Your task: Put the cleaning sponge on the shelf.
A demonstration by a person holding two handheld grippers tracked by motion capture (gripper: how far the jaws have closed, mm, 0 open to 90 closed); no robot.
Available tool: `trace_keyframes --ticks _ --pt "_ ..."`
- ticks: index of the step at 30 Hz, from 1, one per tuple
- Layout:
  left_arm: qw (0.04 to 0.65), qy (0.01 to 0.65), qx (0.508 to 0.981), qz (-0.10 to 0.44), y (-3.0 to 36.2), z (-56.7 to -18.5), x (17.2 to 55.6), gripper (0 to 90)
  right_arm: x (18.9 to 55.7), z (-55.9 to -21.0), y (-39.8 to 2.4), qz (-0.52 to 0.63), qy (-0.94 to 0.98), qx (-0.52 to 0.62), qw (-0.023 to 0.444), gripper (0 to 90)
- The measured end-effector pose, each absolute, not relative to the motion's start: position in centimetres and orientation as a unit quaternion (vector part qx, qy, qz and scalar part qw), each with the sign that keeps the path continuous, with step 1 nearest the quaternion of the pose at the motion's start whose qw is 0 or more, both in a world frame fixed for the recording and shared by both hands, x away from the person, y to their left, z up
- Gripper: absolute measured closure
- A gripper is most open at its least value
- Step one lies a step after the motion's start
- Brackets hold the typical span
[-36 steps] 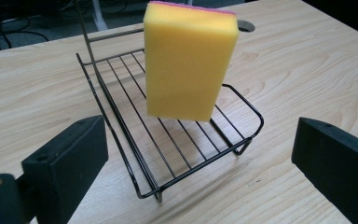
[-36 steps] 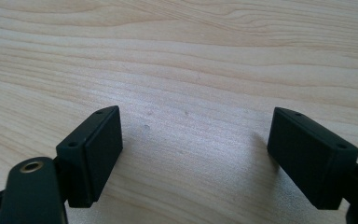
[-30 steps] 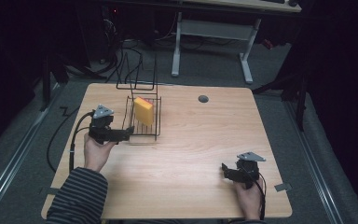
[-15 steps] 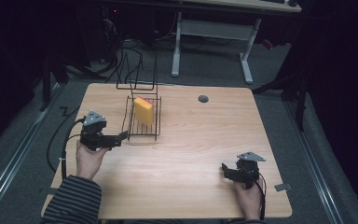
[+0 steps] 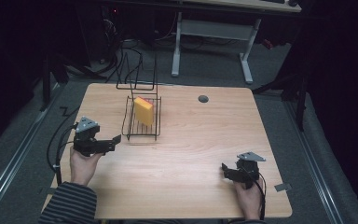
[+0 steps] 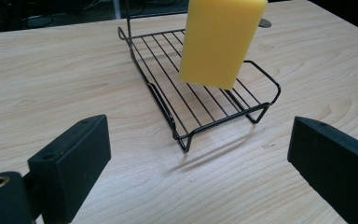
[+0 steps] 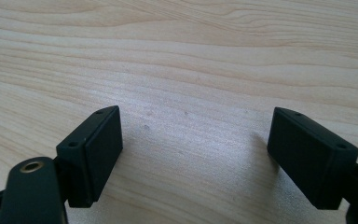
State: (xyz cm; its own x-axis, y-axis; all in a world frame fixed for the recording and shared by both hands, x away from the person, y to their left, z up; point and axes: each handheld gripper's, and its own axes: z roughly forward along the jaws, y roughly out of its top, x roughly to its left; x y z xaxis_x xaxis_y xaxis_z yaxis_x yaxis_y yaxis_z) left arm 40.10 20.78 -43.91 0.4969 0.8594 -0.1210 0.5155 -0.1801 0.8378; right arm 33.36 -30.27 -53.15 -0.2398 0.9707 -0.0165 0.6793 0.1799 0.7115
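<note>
High view shows one wooden bench carrying one black wire rack, in which one yellow sponge stands upright, and two hand-held grippers. The left hand-held gripper sits just beside the rack, its jaws spread with nothing between them though they have just been closing a little, and the right hand-held gripper rests well apart, also spread and empty. I judge the sponge is already placed and the left one is leaving; the next move needs only a clear retreat without touching the rack.

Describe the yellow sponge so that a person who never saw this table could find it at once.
Look at the wooden table and find the black wire rack on its far left part. The yellow sponge stands on edge inside it. It is the single bright block on the table; everything near it is thin black wire.
</note>
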Motion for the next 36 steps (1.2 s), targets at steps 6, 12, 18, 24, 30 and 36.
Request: trace_keyframes --ticks 6,12,18,24,30,36 --pt "0.445 0.465 0.741 0.19 21.3 -44.5 39.5 7.3 33.4 -53.1 -30.3 0.299 0.728 0.566 0.244 18.1" --pt "0.448 0.468 0.739 0.184 22.0 -45.4 38.9 7.7 33.3 -53.1 -30.2 0.298 0.728 0.568 0.242 18.1" --pt "0.449 0.475 0.736 0.18 22.6 -46.0 38.5 7.9 33.3 -53.1 -30.2 0.298 0.728 0.568 0.243 18.1" --pt "0.447 0.477 0.736 0.175 22.8 -46.6 38.2 8.8 33.4 -53.1 -30.3 0.298 0.729 0.567 0.243 18.2" --pt "0.438 0.484 0.738 0.172 22.8 -47.6 38.0 10.3 33.4 -53.1 -30.3 0.298 0.728 0.567 0.243 18.2" --pt "0.431 0.491 0.739 0.166 23.0 -48.6 37.8 11.2 33.4 -53.1 -30.3 0.298 0.728 0.567 0.243 18.2"
